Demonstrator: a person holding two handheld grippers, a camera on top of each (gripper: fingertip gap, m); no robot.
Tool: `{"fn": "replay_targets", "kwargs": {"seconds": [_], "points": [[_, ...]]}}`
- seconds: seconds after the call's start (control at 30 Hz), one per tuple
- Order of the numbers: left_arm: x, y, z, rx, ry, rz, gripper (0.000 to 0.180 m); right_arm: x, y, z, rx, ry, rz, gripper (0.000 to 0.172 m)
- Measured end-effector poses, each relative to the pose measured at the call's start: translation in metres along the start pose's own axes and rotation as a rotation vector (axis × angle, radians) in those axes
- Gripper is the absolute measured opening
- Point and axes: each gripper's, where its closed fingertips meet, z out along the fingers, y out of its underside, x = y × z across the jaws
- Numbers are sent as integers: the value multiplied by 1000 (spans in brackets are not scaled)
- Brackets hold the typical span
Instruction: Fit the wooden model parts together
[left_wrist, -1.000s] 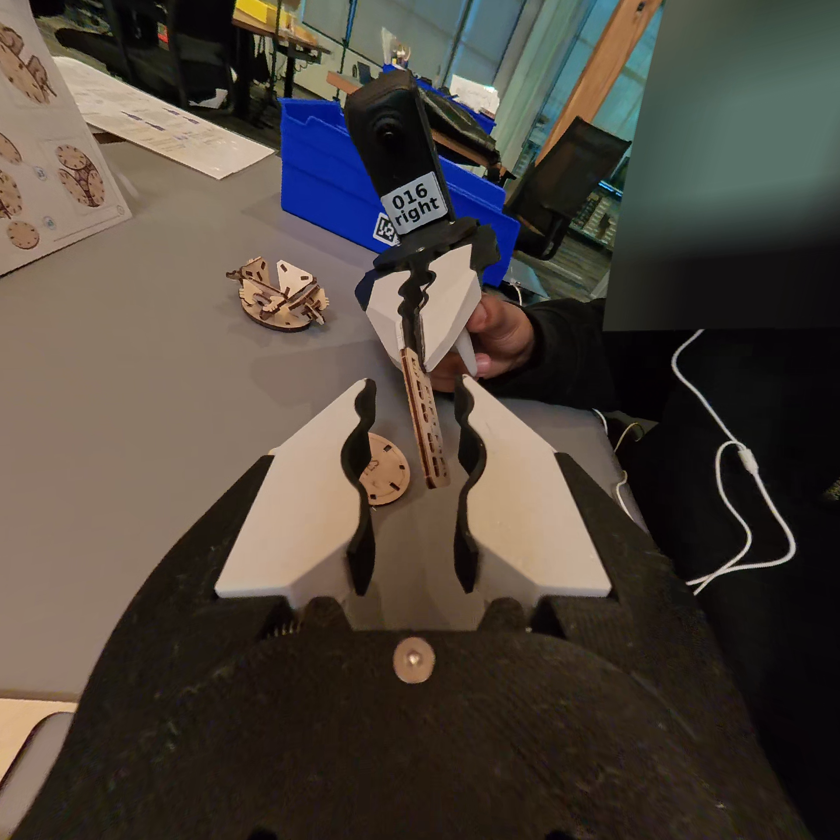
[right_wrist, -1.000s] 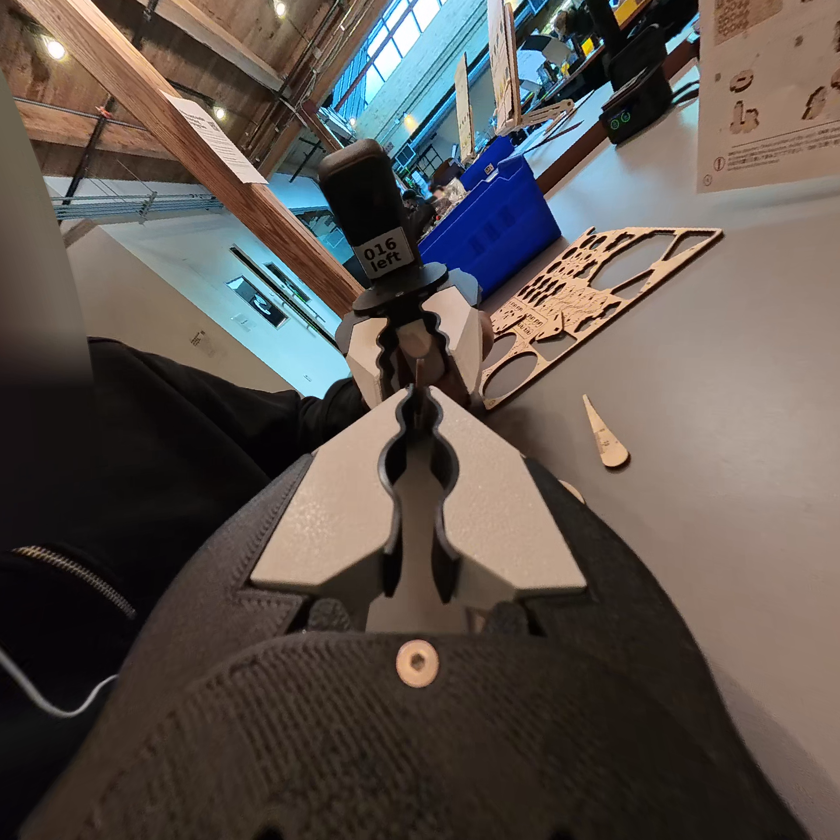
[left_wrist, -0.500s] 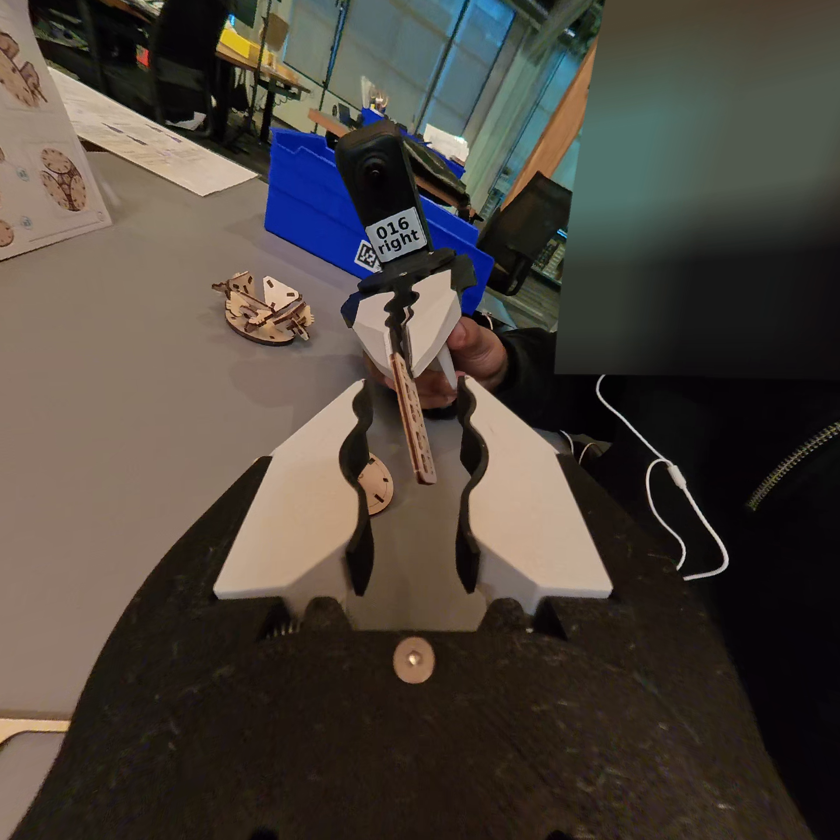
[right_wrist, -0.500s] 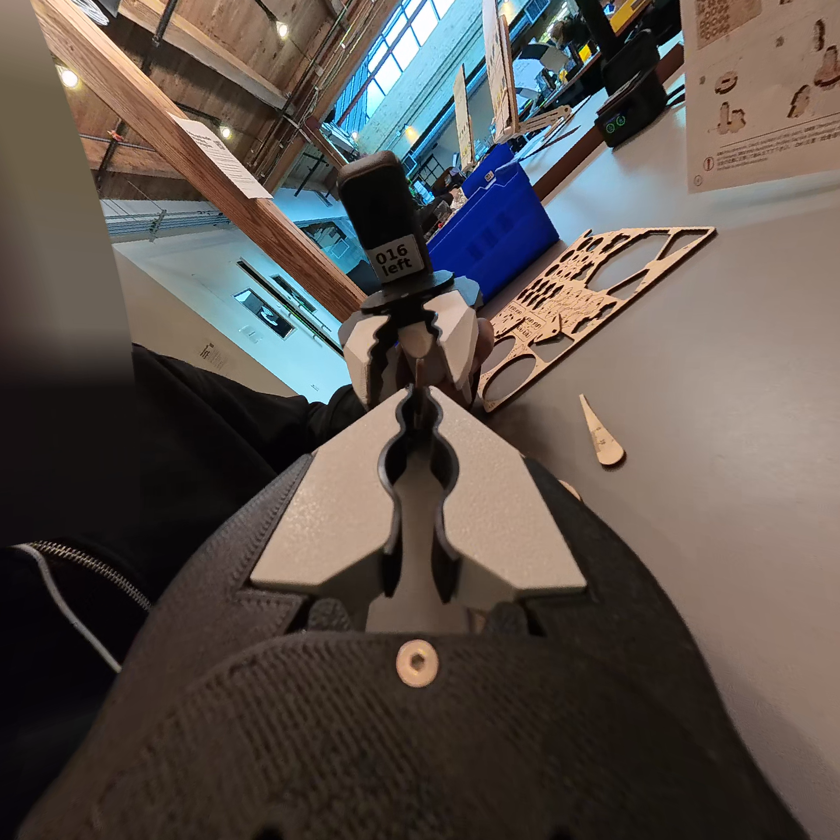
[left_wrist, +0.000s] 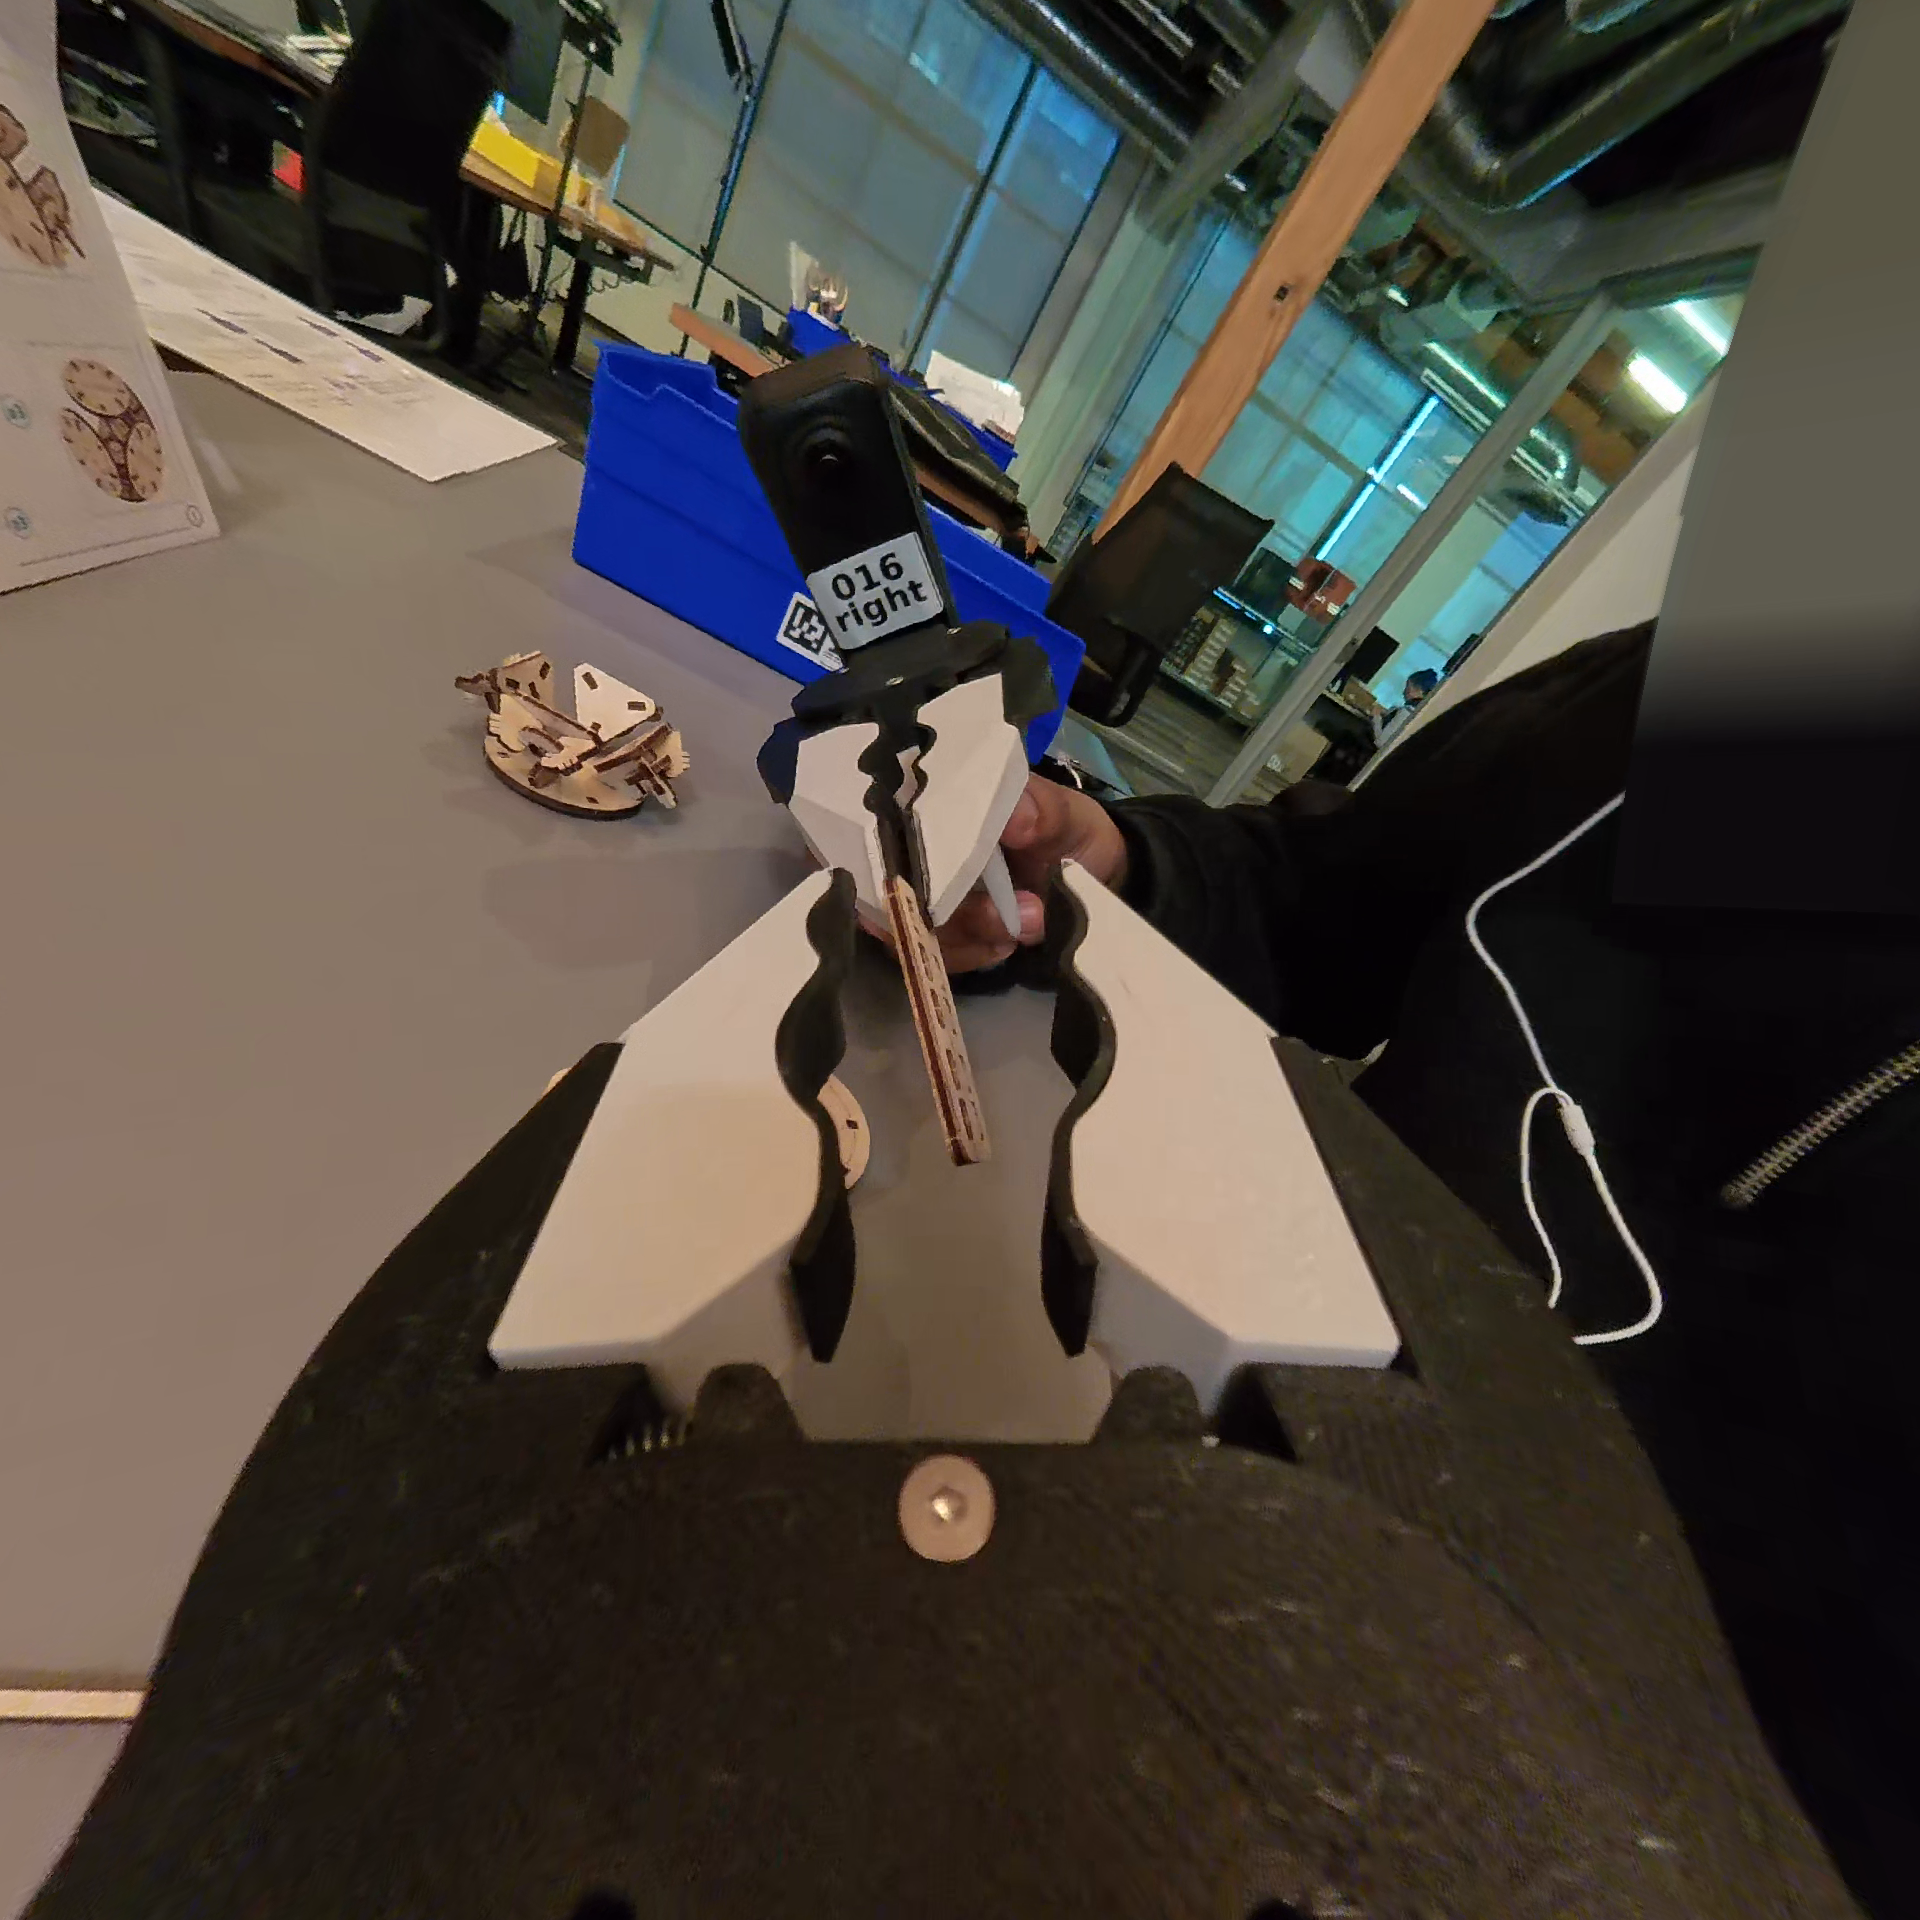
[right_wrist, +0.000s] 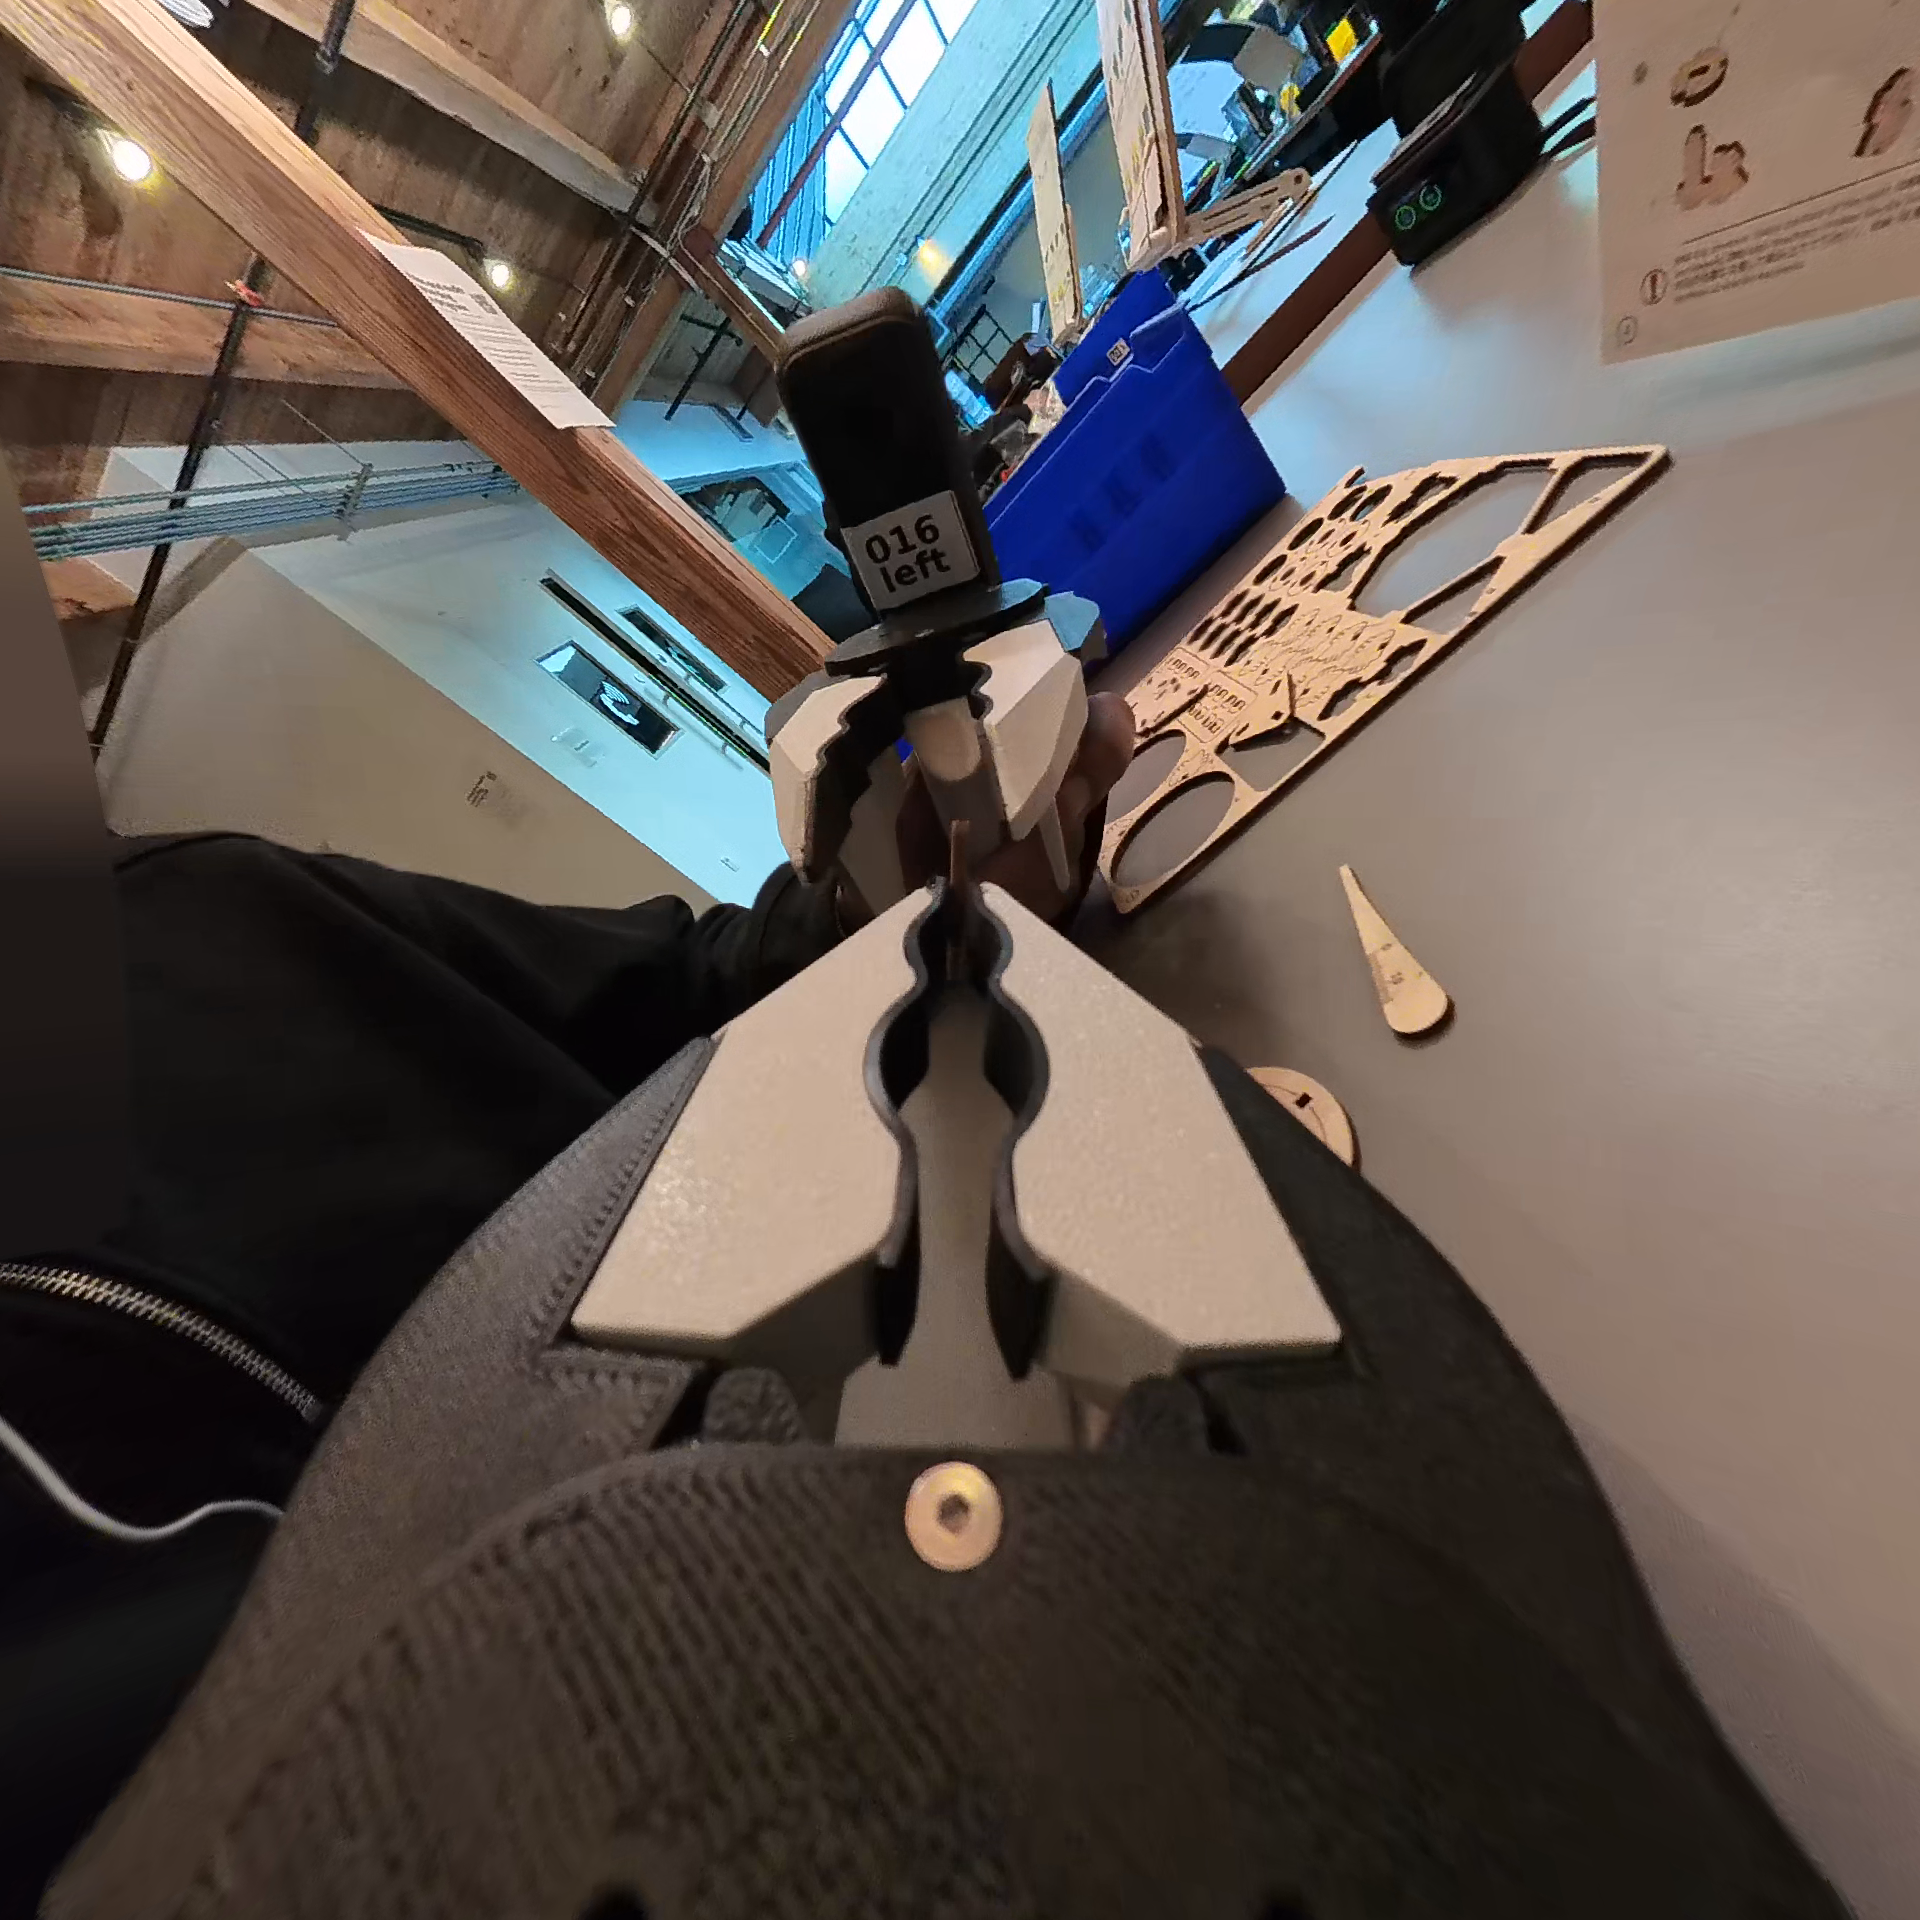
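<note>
The right gripper (left_wrist: 902, 868) clamps a thin, slotted wooden strip (left_wrist: 940, 1023). The strip hangs untouched between the left gripper (left_wrist: 945, 904)'s parted fingers, above the grey tabletop (left_wrist: 260, 883).

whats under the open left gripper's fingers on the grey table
A round flat wooden disc lies on the grey table beneath the left gripper; the white left finger covers most of it. Above, the slotted wooden strip hangs from the shut right gripper.

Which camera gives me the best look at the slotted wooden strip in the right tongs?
The left wrist view: the slotted wooden strip shows along its length, slots visible, gripped by the right tongs. The right wrist view shows only its thin edge poking past the shut fingertips.
</note>
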Motion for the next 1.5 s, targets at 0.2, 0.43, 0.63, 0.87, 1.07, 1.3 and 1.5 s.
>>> {"fn": "replay_targets", "kwargs": {"seconds": [0.2, 0.43, 0.63, 0.87, 1.07, 1.3, 1.5], "points": [[-1, 3, 2, -16, -10, 18, 36, 1, 2, 2, -15, 3, 5, 0], [-2, 3, 2, -19, -19, 34, 36, 2, 2, 2, -19, 5, 7, 0], [-2, 3, 2, -21, -20, 37, 36, 2, 3, 3, -21, 7, 5, 0], [-5, 1, -1, -32, -53, 62, 36, 2, 1, 1, -11, 2, 18, 0], [-8, 0, -4, -34, -75, 68, 36, 9, -6, -8, 4, 46, 2, 0], [-12, 5, -4, -84, -105, 77, 37, 11, -20, -23, 51, 86, -33, 0], [-22, 29, 0, -263, -193, 141, 40, 15, -37, -42, 113, 121, -49, 0]]}}
